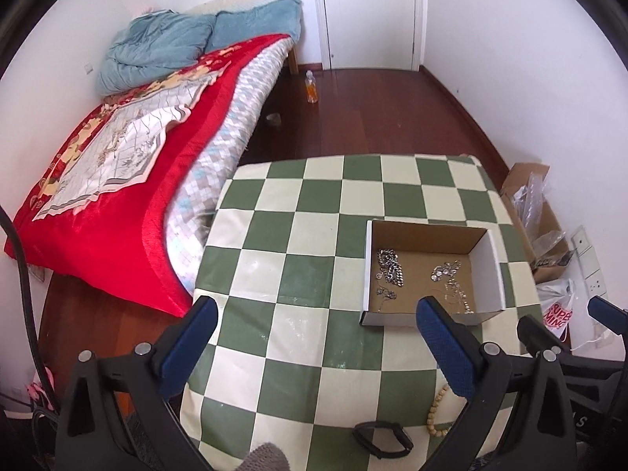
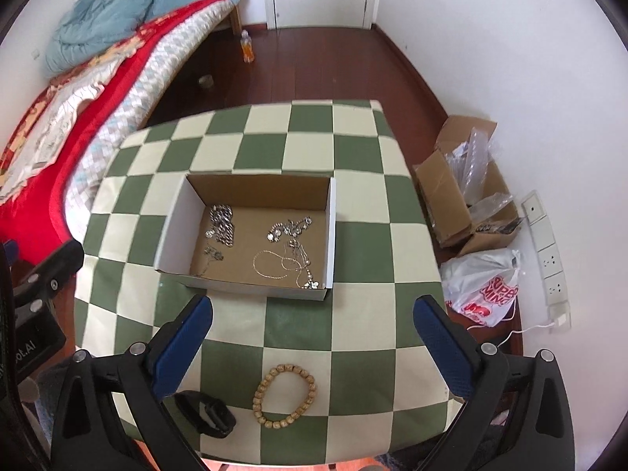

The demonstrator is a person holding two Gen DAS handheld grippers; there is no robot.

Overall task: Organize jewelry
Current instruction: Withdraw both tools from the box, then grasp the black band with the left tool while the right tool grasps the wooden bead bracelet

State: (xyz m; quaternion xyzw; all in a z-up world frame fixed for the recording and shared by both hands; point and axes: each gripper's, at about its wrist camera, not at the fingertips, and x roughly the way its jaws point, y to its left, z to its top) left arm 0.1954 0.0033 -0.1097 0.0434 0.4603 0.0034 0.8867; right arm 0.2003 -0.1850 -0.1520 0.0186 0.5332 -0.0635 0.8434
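Blue-padded right hand-held gripper (image 2: 312, 327) spread wide, empty, above wooden bead bracelet (image 2: 284, 395); left hand-held gripper (image 1: 316, 324) likewise released.

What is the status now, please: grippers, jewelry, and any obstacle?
Left gripper and right gripper open, empty. Bead bracelet and black band outside box; chains inside. Nothing in the way.

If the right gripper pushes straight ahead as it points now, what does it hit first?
Probably the near wall of the box, which lies dead ahead between the open fingers of the right gripper. The bead bracelet sits below that line. Depth is uncertain.
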